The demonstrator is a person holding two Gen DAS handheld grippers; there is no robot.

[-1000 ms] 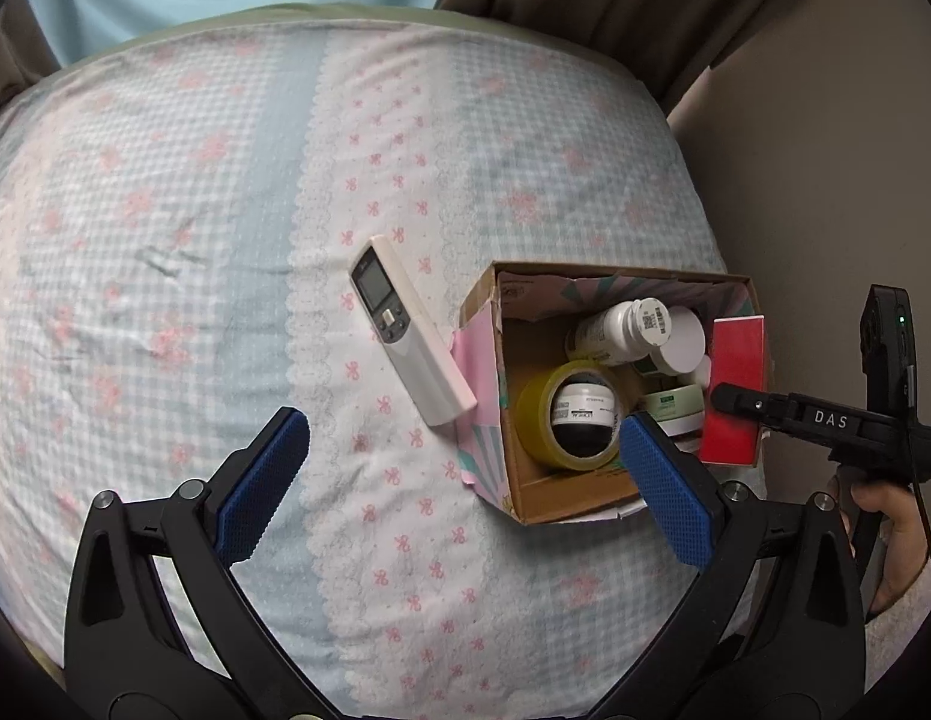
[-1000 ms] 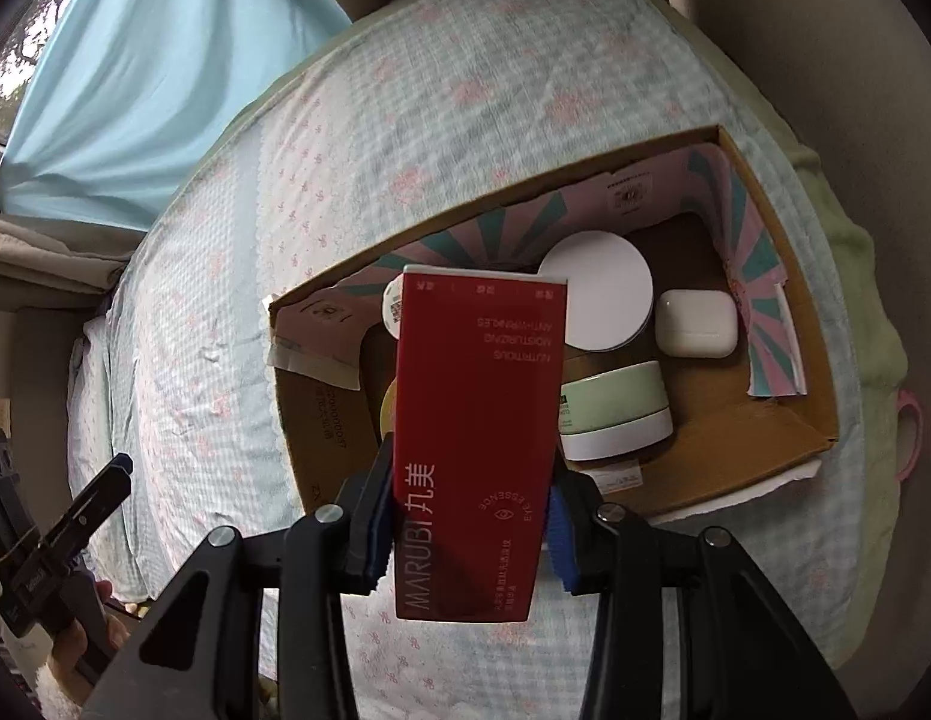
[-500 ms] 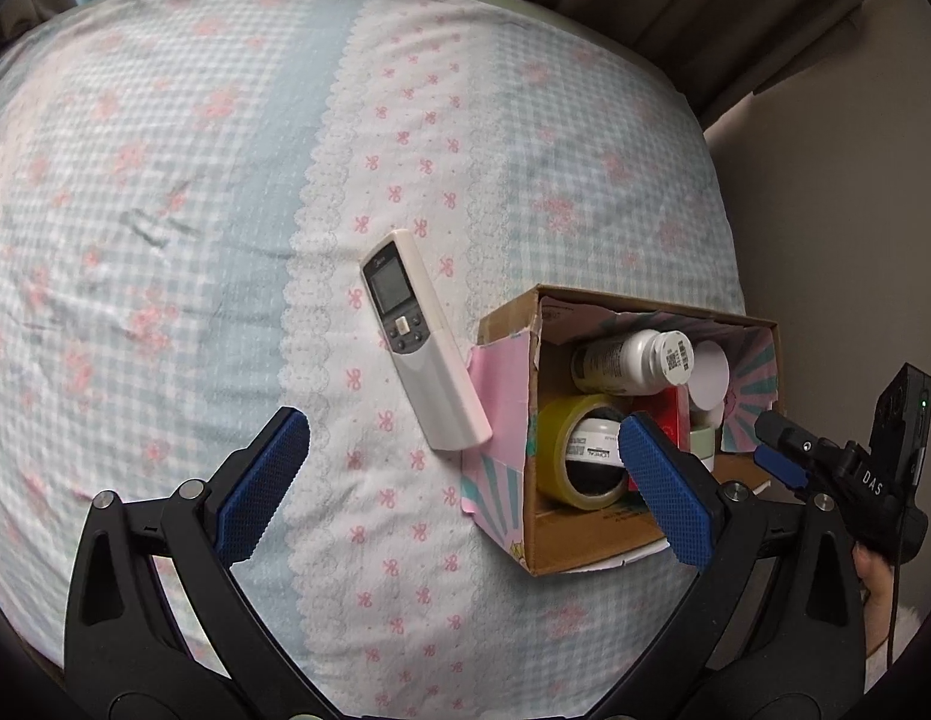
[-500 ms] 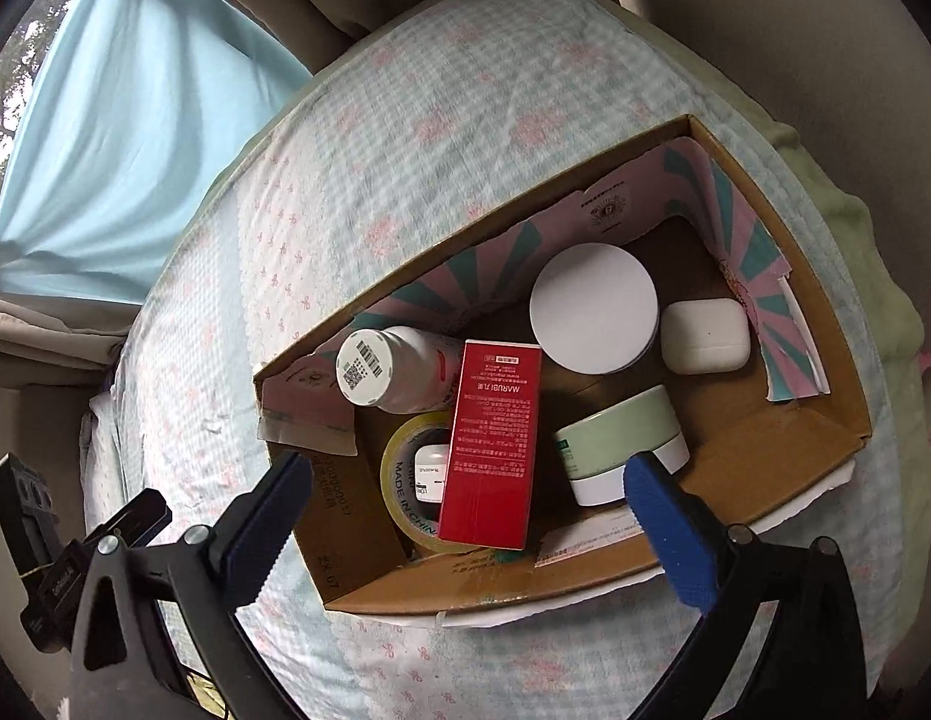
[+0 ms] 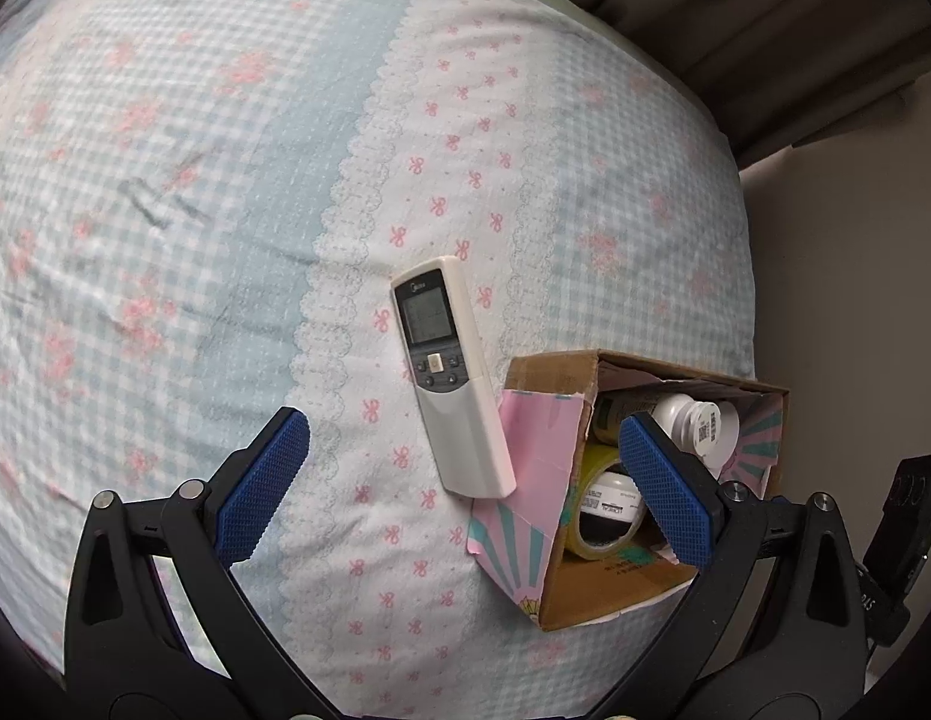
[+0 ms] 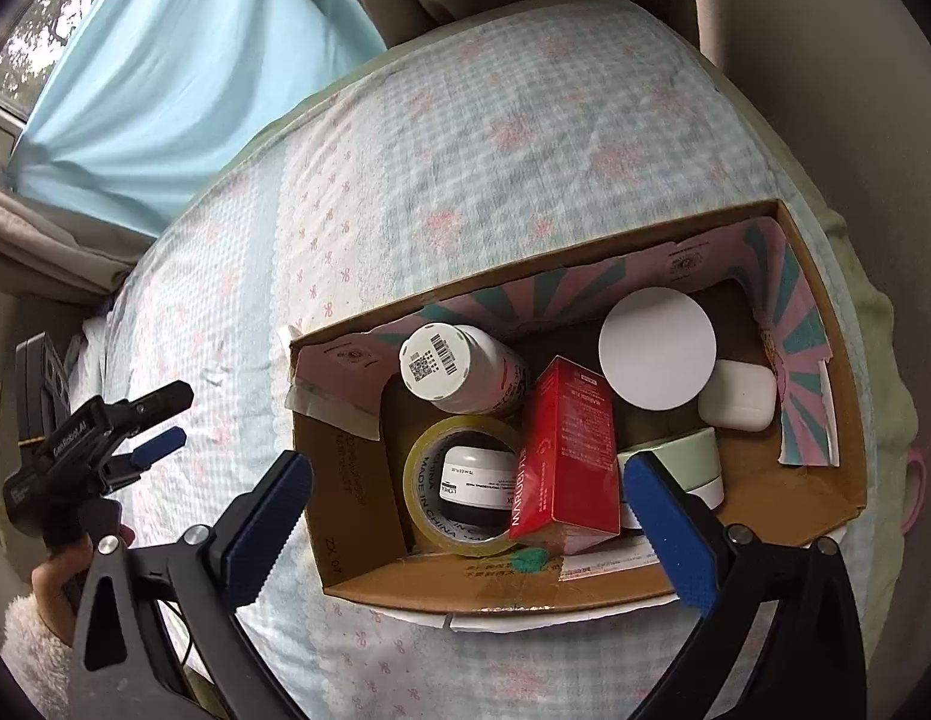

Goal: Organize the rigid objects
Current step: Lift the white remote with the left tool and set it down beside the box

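A: Okay, red carton [image 6: 564, 456]?
B: Inside the cardboard box [image 6: 825, 510], middle, leaning on the yellow tape roll [image 6: 426, 483] at its nine o'clock. A small white jar [image 6: 474, 477] sits inside the roll.
A: Rest of the box?
B: White bottle [image 6: 459, 369] at the carton's eleven o'clock, barcode cap facing the right wrist camera. Round white lid [image 6: 657, 348] at one o'clock, white earbud case [image 6: 738, 396] at two o'clock touching that lid, green jar [image 6: 687, 456] at three o'clock just beside the carton.
A: Right gripper [image 6: 465, 510]?
B: Released, jaws spread wide over the box's near edge, nothing between the pads.
A: Remote?
B: White remote [image 5: 450, 372] outside the box, flat on the gingham bedsheet [image 5: 195, 210], lower end touching the box's pink flap [image 5: 525, 456], at the box's ten o'clock in the left view.
A: Left gripper [image 5: 462, 486]?
B: Released too, wide, empty, hanging above the remote's lower end. From the right camera it shows at nine o'clock, a hand [image 6: 57, 570] in a fluffy sleeve on the handle.
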